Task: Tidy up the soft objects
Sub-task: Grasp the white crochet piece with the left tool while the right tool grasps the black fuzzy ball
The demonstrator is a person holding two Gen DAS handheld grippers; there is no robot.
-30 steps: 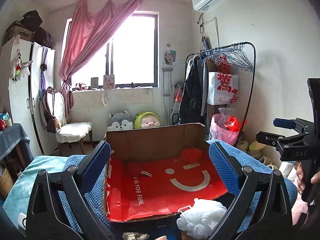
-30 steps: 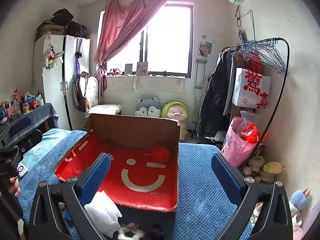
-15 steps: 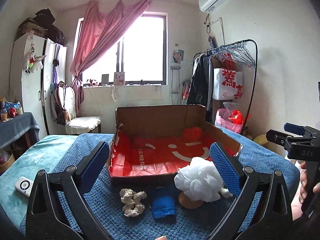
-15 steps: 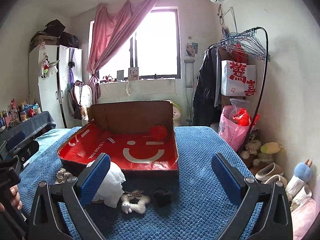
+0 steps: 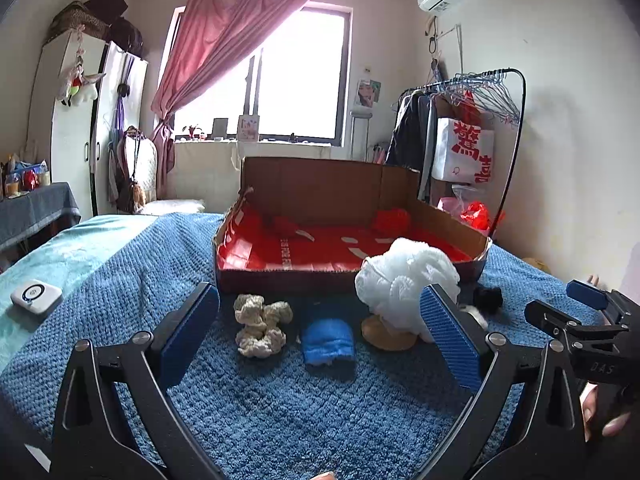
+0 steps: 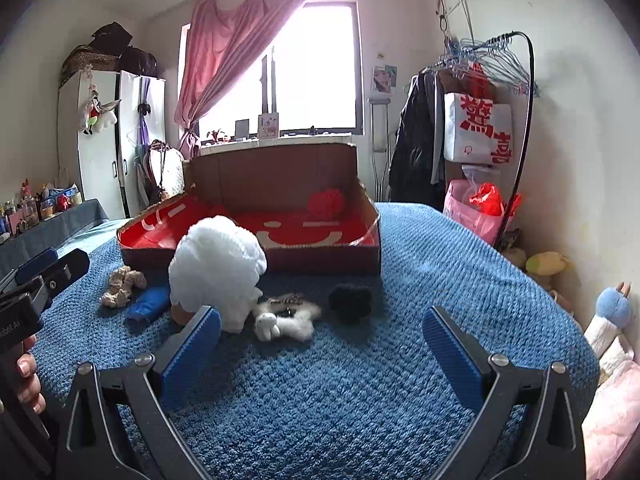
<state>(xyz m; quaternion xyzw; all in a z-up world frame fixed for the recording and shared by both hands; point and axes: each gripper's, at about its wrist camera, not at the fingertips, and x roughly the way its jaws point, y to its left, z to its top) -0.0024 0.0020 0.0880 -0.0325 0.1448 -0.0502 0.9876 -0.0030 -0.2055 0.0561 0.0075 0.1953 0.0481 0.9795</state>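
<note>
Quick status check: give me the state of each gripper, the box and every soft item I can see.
left gripper: open, empty
right gripper: open, empty
cardboard box: open-topped, on the bed
red pompom: inside box
white mesh pouf: outside, before box
cream knit piece: outside
blue cloth: outside
white plush: outside
black pompom: outside

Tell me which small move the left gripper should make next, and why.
Probably lower the left gripper toward the blue cloth and close on it. Its fingers are wide open and empty, the cloth lies on the blanket roughly between them, and it is still outside the box.
</note>
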